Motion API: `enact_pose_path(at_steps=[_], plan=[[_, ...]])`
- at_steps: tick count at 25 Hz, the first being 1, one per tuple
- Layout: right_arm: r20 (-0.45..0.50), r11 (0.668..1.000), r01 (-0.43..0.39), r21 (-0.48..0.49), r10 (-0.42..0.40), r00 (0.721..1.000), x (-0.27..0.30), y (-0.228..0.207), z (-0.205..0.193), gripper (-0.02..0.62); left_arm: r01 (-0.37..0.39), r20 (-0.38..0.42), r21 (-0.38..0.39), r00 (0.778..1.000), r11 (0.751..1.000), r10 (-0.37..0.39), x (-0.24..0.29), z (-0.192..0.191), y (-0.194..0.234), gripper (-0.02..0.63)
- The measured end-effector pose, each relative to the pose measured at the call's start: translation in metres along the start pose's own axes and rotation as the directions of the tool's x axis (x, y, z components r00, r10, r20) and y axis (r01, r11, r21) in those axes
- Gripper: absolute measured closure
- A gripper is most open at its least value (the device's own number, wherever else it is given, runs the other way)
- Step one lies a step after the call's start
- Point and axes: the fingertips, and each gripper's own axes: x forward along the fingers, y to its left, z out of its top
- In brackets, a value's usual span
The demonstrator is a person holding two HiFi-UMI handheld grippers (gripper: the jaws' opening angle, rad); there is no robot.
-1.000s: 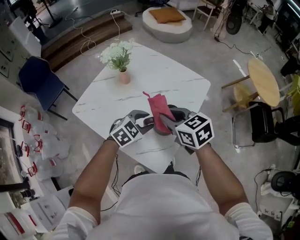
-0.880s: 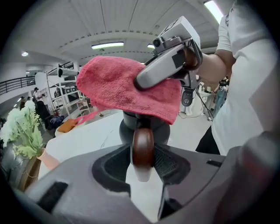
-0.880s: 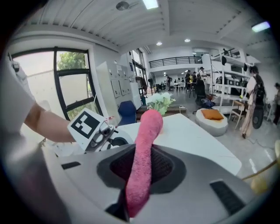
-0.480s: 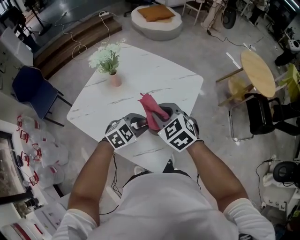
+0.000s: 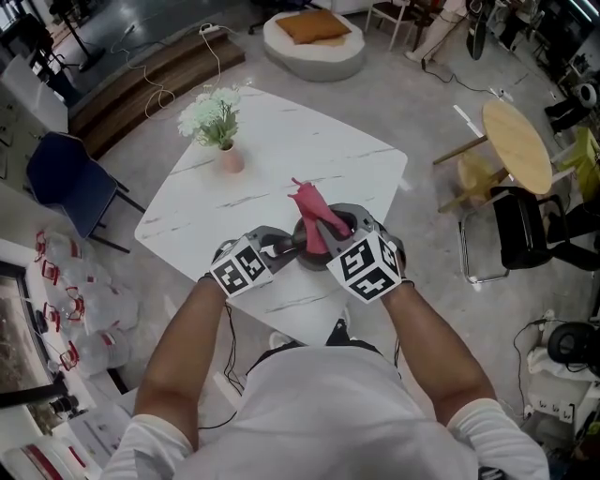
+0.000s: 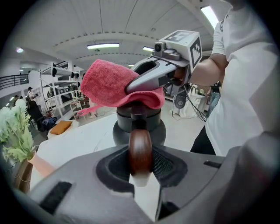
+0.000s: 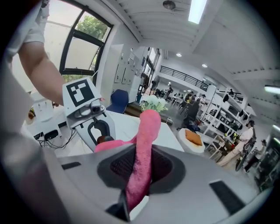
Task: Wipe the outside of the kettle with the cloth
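The dark grey kettle (image 6: 158, 131) stands near the bottom edge of the white table (image 5: 281, 150), about in the middle of the head view. It is round and has a lid (image 6: 124, 115) on top. Its brown handle (image 6: 140, 151) points back toward the person. The left gripper (image 6: 141, 168) has this handle between its two jaws. The jaws have just been closing, and the pads now press on the handle from both sides.

The pink cloth (image 6: 109, 83) lies over the top of the kettle, right above the lid. In the head view one end of it sticks up. The right gripper (image 7: 139, 173) pinches the cloth tight between its jaws, and the cloth runs up from them like a thick pink roll. In the left gripper view this gripper reaches in from the upper right, and one jaw sits in the fold of the cloth.

The two grippers are close together at the kettle, the left one on the left of the head view and the right one on the right. The person's arms are bare, and a white shirt (image 5: 328, 412) fills the bottom of that view.

White flowers (image 5: 214, 114) in a pink vase (image 5: 230, 159) stand near the upper left corner of the table, well apart from the kettle. A blue chair (image 5: 61, 173) is at the left of the frame. A round wooden table (image 5: 517, 150) is at the right. At the top is a round seat (image 5: 347, 56) with an orange pillow (image 5: 311, 26) on it.
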Motion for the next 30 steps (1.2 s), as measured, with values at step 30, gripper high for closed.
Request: enact_pose_path(at_steps=[30], plan=[[0.089, 0.896, 0.091, 0.434, -0.143, 0.986, -0.078, -0.053, -0.061, 0.532, -0.14, 0.16, -0.298, 0.968, 0.944, 0.194, -0.008, 0.01, -0.01, 0.512]])
